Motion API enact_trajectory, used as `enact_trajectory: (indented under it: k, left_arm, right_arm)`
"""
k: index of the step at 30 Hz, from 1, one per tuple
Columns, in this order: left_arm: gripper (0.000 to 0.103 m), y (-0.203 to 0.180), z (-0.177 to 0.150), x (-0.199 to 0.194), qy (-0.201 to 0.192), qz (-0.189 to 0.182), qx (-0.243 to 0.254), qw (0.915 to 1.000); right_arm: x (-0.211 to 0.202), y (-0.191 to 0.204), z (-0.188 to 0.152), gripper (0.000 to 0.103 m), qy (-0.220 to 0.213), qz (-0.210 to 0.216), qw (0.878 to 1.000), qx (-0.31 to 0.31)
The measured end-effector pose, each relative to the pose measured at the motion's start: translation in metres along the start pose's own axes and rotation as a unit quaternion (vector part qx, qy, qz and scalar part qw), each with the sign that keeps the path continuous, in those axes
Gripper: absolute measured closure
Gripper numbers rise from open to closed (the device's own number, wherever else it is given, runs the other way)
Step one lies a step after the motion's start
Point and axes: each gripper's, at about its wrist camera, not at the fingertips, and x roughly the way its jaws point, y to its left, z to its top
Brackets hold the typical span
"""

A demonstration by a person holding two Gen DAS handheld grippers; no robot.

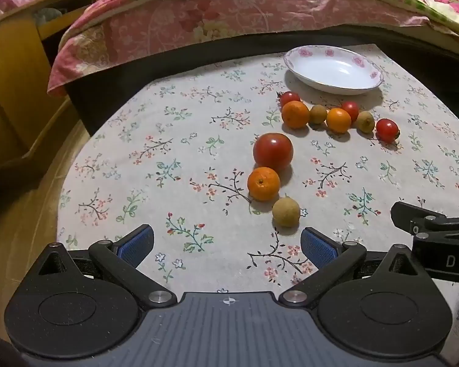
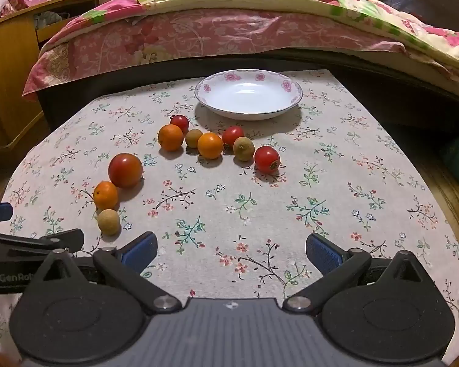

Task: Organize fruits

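Observation:
A white plate with pink flowers (image 1: 333,72) (image 2: 249,96) stands empty at the far side of the table. In front of it lies a row of several small fruits: cherry tomatoes (image 2: 266,159), oranges (image 2: 210,145) and brown longans (image 2: 243,148). Nearer lie a large tomato (image 1: 273,151) (image 2: 125,170), an orange (image 1: 263,183) (image 2: 105,195) and a longan (image 1: 286,212) (image 2: 108,222). My left gripper (image 1: 228,244) is open and empty, just short of the longan. My right gripper (image 2: 232,249) is open and empty over bare cloth.
The table has a floral cloth (image 2: 321,183). A bed with pink quilts (image 2: 217,30) runs along the far side. A wooden cabinet (image 1: 15,91) stands at the left. The right gripper shows at the right edge of the left wrist view (image 1: 437,232).

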Motion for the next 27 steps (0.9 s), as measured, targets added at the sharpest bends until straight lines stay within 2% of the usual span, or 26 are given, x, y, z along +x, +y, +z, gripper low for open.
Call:
enact_trajectory:
  k: [27]
  left_arm:
    - [0.0,-0.0036,-0.0038,0.0012,0.013,-0.007,-0.006,0.9999]
  right_arm:
    - [0.0005,-0.0017,-0.0009,0.0,0.005,0.004,1.0,0.001]
